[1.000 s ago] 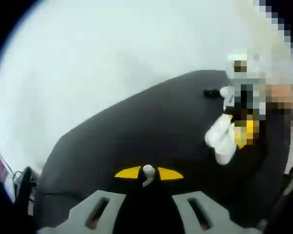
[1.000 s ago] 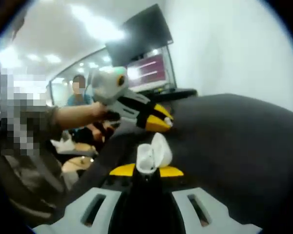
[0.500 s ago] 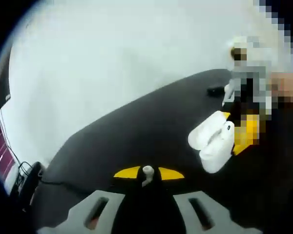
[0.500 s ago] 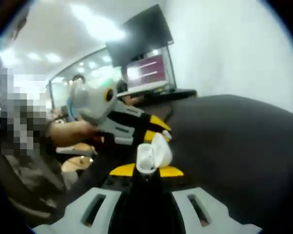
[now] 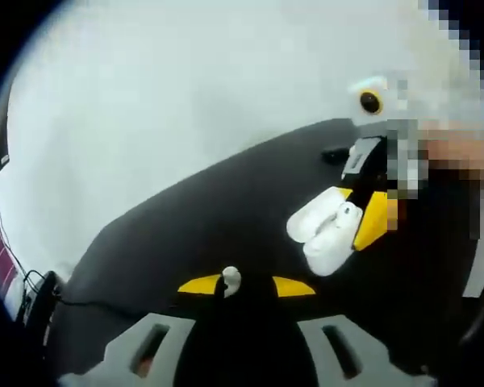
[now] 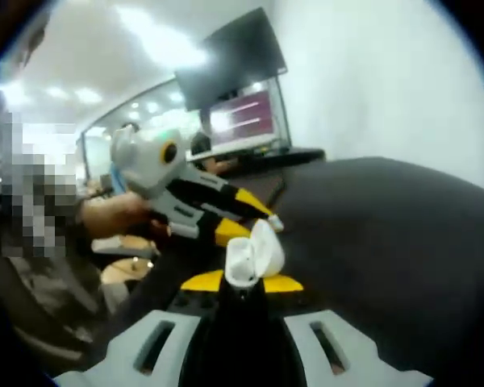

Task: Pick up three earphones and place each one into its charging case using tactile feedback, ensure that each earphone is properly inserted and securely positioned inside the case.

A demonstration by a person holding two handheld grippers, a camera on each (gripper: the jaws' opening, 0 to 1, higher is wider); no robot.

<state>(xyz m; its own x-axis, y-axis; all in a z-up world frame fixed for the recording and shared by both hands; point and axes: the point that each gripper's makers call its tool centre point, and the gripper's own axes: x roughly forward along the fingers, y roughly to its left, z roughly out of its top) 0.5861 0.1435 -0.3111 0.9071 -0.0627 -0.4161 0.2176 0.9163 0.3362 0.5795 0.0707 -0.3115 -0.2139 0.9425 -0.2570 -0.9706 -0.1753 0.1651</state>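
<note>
In the left gripper view my left gripper (image 5: 235, 285) is shut on a small white earphone (image 5: 230, 279), pinched between its yellow pads. The right gripper (image 5: 369, 219) comes in from the right, holding a white charging case (image 5: 323, 230) with its lid open, above the black table (image 5: 194, 218). In the right gripper view my right gripper (image 6: 242, 282) is shut on that open case (image 6: 250, 251). The left gripper (image 6: 254, 216) reaches in from the left, and its yellow tips hang just above and beside the case's lid.
A small black object (image 5: 335, 153) lies at the table's far edge. A white wall (image 5: 185, 89) stands behind it, and a cable (image 5: 44, 290) runs at the left. A dark monitor (image 6: 234, 52), a lit screen (image 6: 246, 117) and a person's hand (image 6: 113, 214) show at the back left.
The two grippers have drawn closer together. The open case now sits nearer the earphone in the left gripper view. The left gripper's tips have tilted down towards the case's lid.
</note>
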